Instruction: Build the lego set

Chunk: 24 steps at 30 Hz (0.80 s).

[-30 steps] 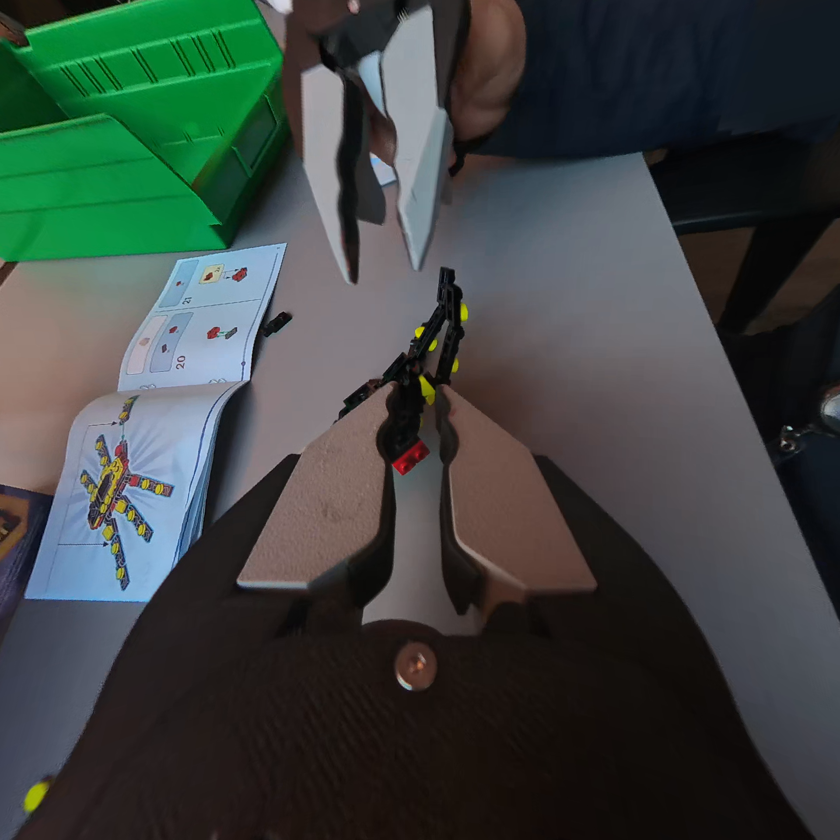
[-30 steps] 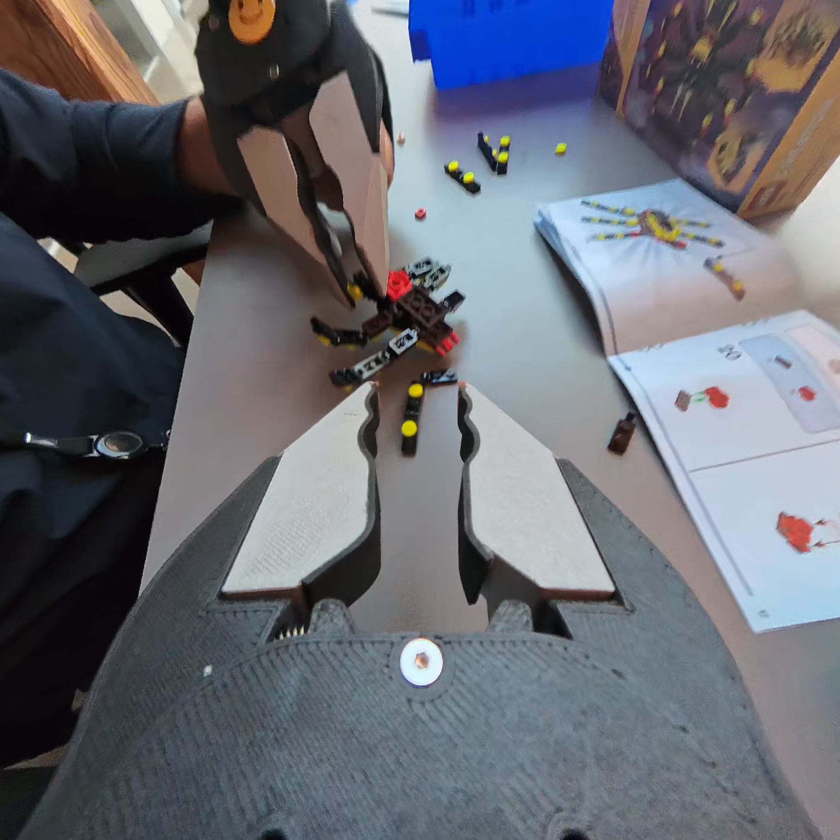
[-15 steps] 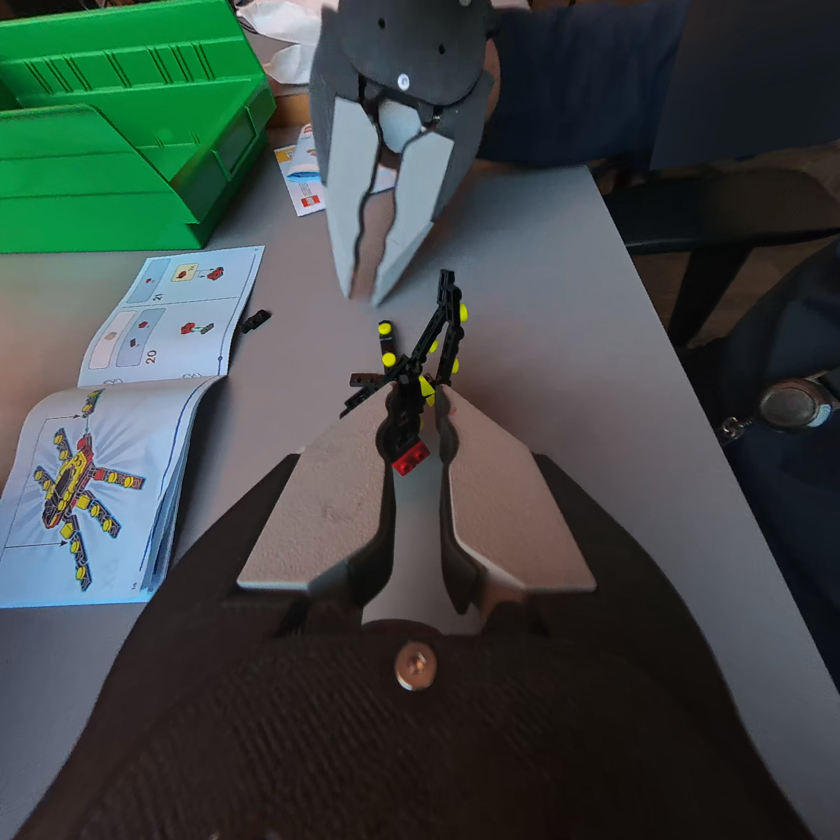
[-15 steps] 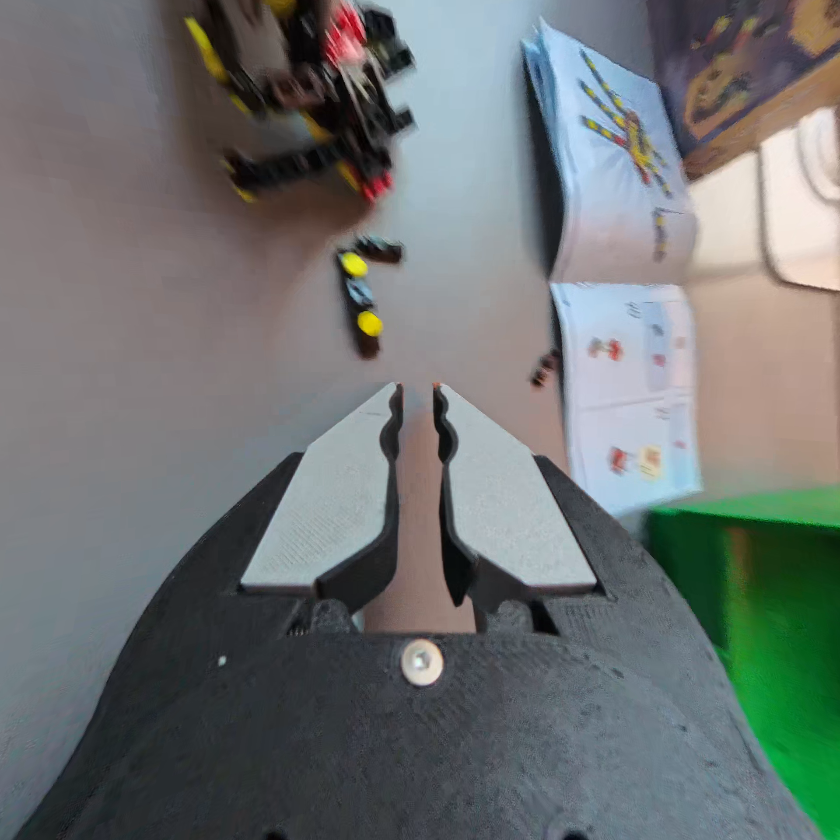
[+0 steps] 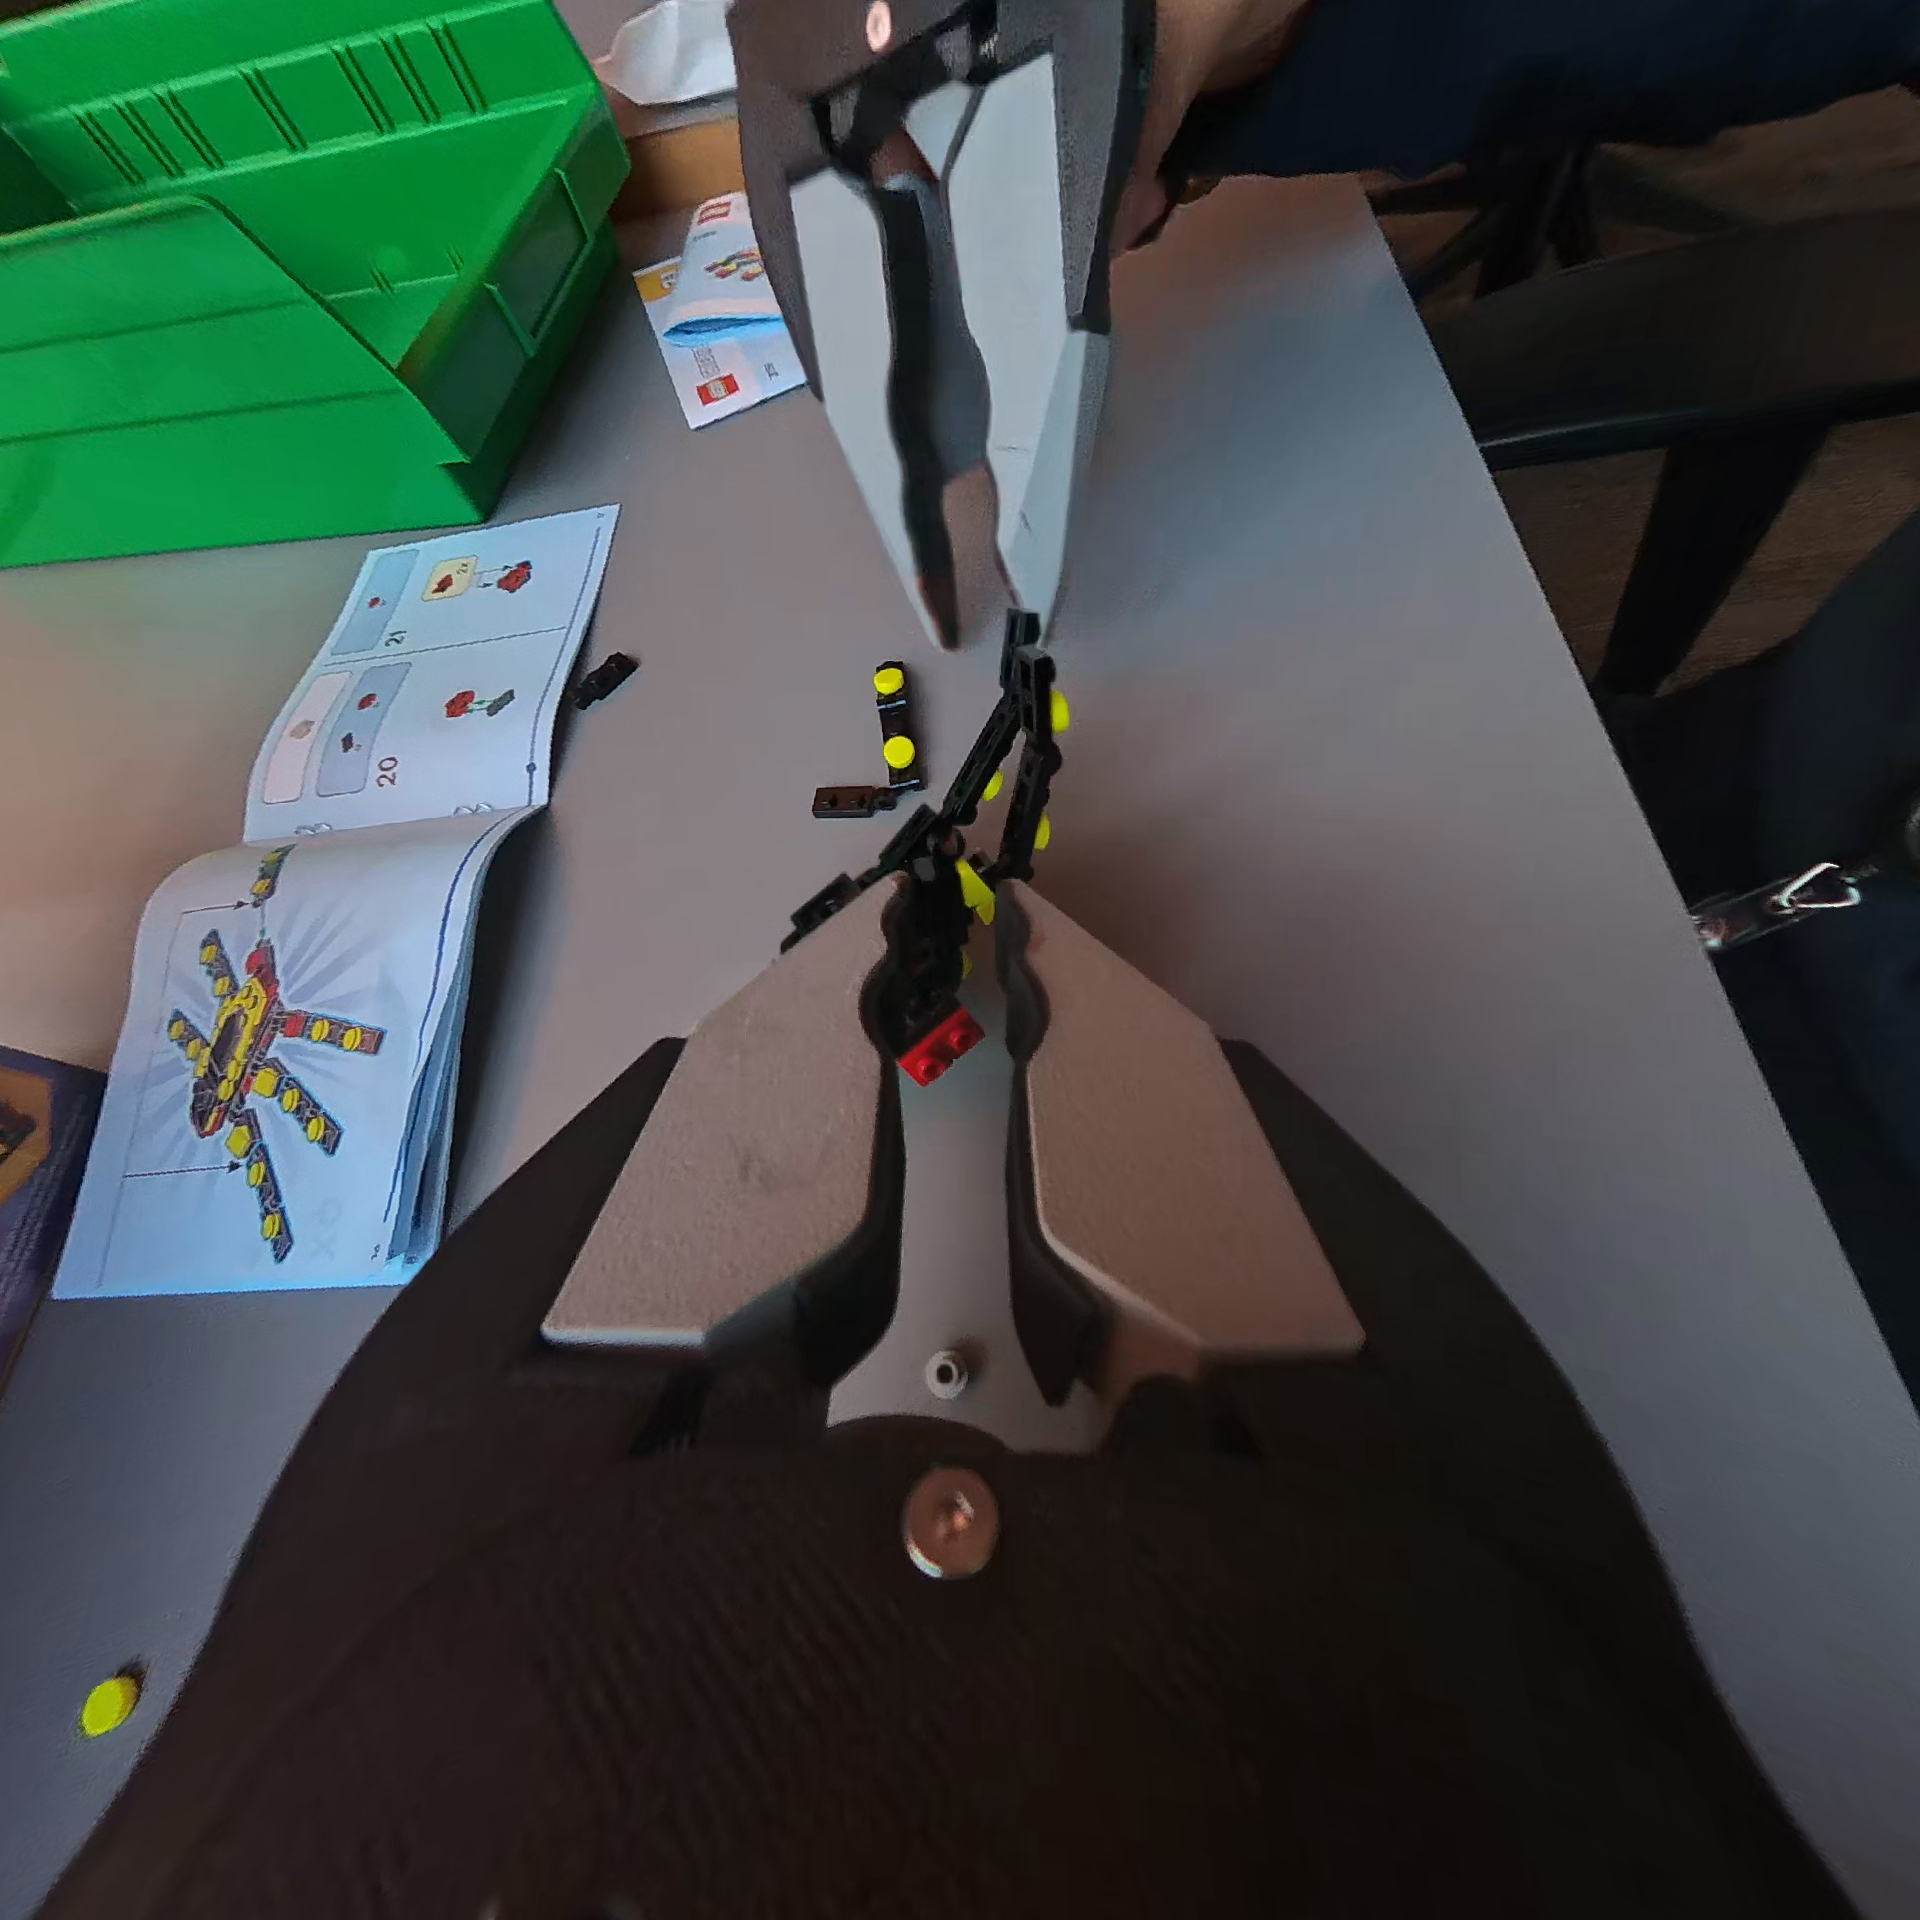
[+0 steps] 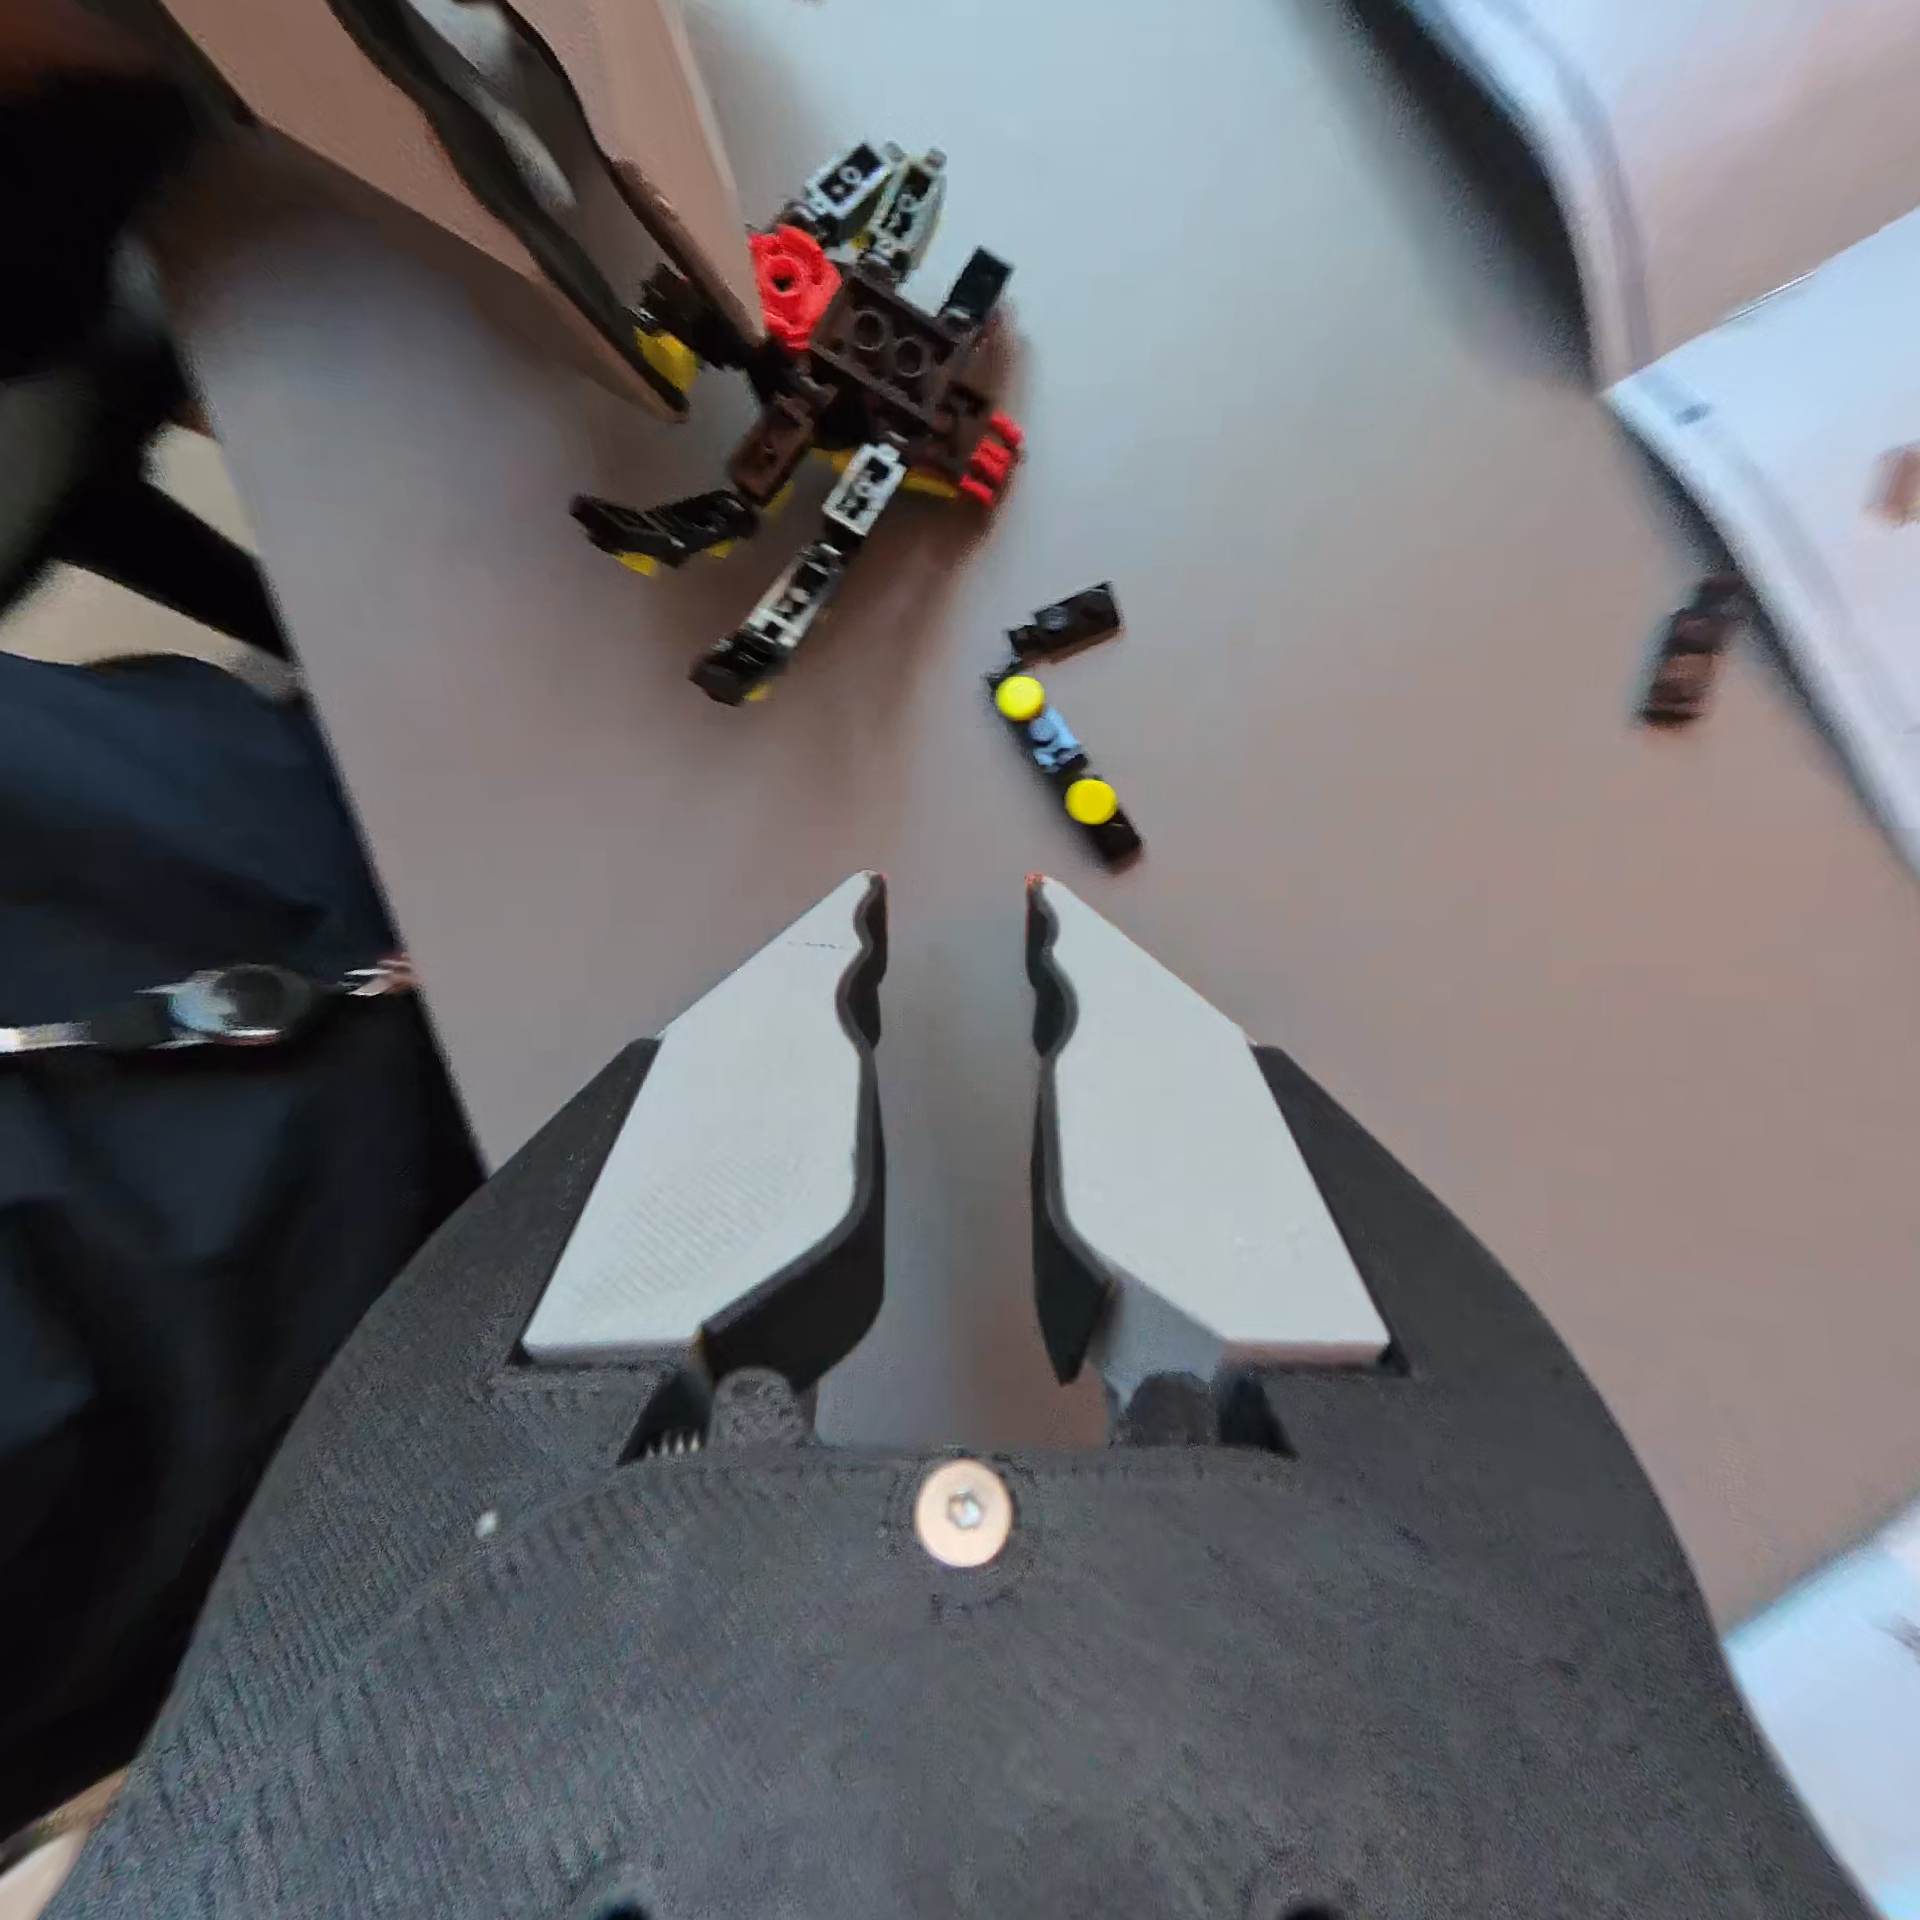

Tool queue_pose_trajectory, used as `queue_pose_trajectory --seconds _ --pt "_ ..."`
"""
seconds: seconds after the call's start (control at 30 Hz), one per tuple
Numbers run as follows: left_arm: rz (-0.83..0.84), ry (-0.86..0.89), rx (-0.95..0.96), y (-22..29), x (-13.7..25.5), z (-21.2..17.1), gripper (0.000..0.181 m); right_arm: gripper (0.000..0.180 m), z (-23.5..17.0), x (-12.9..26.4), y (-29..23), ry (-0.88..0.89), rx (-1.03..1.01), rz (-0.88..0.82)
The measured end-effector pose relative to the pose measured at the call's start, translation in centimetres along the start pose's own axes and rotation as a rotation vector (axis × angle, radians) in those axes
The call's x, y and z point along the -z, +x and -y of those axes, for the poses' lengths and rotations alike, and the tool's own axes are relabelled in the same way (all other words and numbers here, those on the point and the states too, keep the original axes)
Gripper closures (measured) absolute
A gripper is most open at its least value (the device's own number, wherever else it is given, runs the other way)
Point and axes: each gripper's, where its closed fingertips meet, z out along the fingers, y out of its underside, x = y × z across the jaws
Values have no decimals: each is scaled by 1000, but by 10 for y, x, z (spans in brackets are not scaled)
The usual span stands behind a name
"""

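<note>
My left gripper (image 5: 951, 888) is shut on the black, yellow and red lego spider model (image 5: 935, 977), which it holds tilted with legs sticking forward. In the right wrist view the model (image 6: 873, 353) shows beside the left gripper (image 6: 712, 364), with its legs reaching down to the table. My right gripper (image 6: 956, 883) is open and empty above the grey table (image 6: 1351, 935). In the left wrist view its tips (image 5: 992, 623) hang just above the model's farthest leg tip. A loose black leg with two yellow studs (image 6: 1060, 738) lies on the table, also in the left wrist view (image 5: 896, 727).
An open instruction booklet (image 5: 343, 935) lies left of the model. Green bins (image 5: 260, 260) stand at the far left, a leaflet (image 5: 717, 312) beside them. A small dark brick (image 5: 606, 677) and a brown plate (image 5: 854, 800) lie loose. The table edge (image 5: 1558, 727) runs along the right. Between my right fingertips and the small dark brick (image 5: 606, 677) there is roughly 11 cm. It turns up in the right wrist view (image 6: 1690, 663) as well.
My right gripper has lifted off the loose leg, left it on the table, and swung right toward the model's leg tip; its fingers narrowed, then reopened. My left gripper keeps its hold.
</note>
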Motion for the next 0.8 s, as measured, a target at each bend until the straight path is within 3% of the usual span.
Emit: queue_pose_trajectory --seconds 0.07,0.17,0.4,0.57,0.8 --pt "4 15 -11 0 1 3 170 158 0 -4 1 -24 -30 36" --pt "-11 19 -33 5 0 4 170 172 5 -5 18 -36 -11 2" --pt "2 3 -46 5 -1 1 170 168 32 -4 63 17 -104 -117" --pt "40 -14 -58 2 -5 1 170 161 18 -1 39 -24 -252 -89" --pt "28 -43 -124 12 -6 3 170 159 20 -4 20 -50 -300 -57"
